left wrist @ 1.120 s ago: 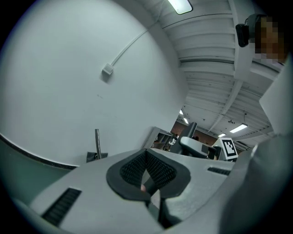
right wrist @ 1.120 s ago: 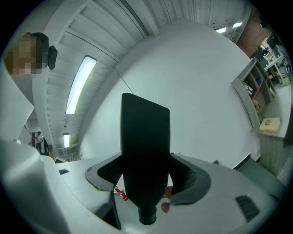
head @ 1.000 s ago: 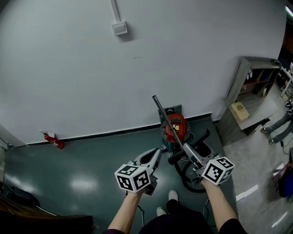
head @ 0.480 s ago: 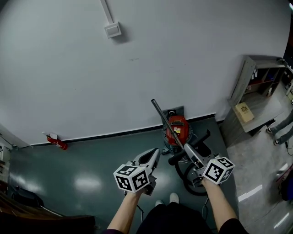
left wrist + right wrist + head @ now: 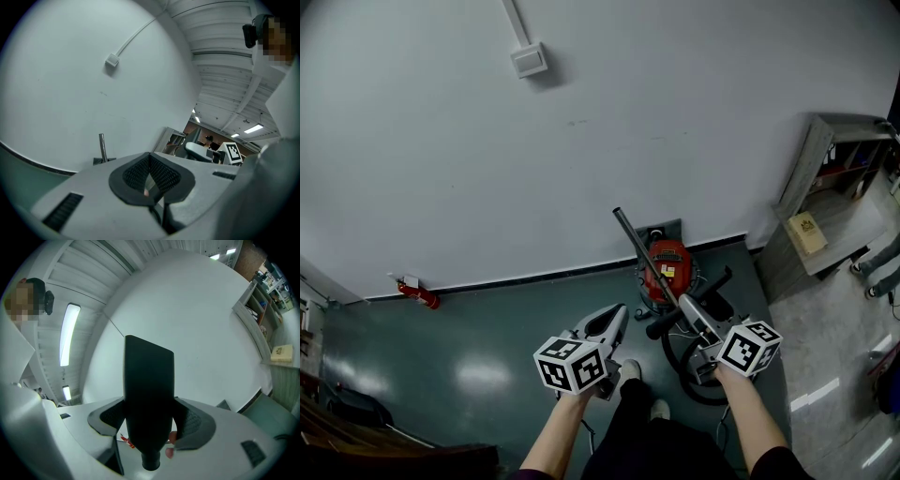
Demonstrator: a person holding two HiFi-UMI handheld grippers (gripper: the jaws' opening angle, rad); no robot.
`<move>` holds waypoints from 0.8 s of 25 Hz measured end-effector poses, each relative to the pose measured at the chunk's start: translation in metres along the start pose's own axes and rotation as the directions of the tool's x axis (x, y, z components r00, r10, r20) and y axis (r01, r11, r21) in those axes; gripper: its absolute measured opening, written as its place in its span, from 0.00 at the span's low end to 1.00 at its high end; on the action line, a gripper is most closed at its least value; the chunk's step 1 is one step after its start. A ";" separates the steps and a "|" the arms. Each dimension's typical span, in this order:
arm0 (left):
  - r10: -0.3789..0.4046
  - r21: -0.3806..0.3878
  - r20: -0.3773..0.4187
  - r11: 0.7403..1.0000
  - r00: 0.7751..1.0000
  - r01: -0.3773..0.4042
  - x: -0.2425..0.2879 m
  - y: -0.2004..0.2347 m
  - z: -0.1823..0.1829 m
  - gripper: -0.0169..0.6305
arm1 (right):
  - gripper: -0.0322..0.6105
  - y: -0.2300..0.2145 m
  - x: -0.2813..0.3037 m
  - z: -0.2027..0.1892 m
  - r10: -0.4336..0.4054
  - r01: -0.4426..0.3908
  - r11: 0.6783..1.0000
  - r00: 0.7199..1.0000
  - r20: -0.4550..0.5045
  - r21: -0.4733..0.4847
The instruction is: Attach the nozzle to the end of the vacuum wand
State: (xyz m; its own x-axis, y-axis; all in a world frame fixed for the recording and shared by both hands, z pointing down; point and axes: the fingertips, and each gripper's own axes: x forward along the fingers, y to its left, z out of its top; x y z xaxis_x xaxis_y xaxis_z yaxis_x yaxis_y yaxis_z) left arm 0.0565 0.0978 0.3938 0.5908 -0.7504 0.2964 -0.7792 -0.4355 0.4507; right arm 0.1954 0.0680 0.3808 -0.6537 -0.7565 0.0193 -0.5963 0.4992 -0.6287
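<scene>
Facing the vacuum (image 5: 667, 267) by the wall, I see its wand (image 5: 639, 246) leaning up-left, just ahead of my right hand-held gripper (image 5: 150, 420), which clamps the black nozzle (image 5: 149, 390); the left hand-held gripper (image 5: 150, 171), farther off, is closed and empty.

Matt black plastic on the nozzle (image 5: 149, 404), centre of the right gripper view. Dull grey metal for the wand (image 5: 630, 234). Glossy red plastic on the vacuum (image 5: 667, 262). Shiny, smooth green floor (image 5: 441, 347) lower left; matt white wall (image 5: 581, 122) above.
</scene>
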 end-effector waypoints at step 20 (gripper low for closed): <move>-0.036 -0.040 -0.029 0.999 0.999 0.035 0.076 0.097 0.054 0.03 | 0.53 -0.045 0.111 0.021 -0.058 0.057 0.998 0.998 0.011 0.025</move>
State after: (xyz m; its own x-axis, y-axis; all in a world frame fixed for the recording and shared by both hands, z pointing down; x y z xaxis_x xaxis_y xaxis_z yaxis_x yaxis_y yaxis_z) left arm 0.0141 -0.0281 0.4145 0.6240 -0.7198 0.3040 -0.7494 -0.4411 0.4938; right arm 0.1593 -0.0477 0.3943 -0.6132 -0.7885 0.0470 -0.6207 0.4442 -0.6460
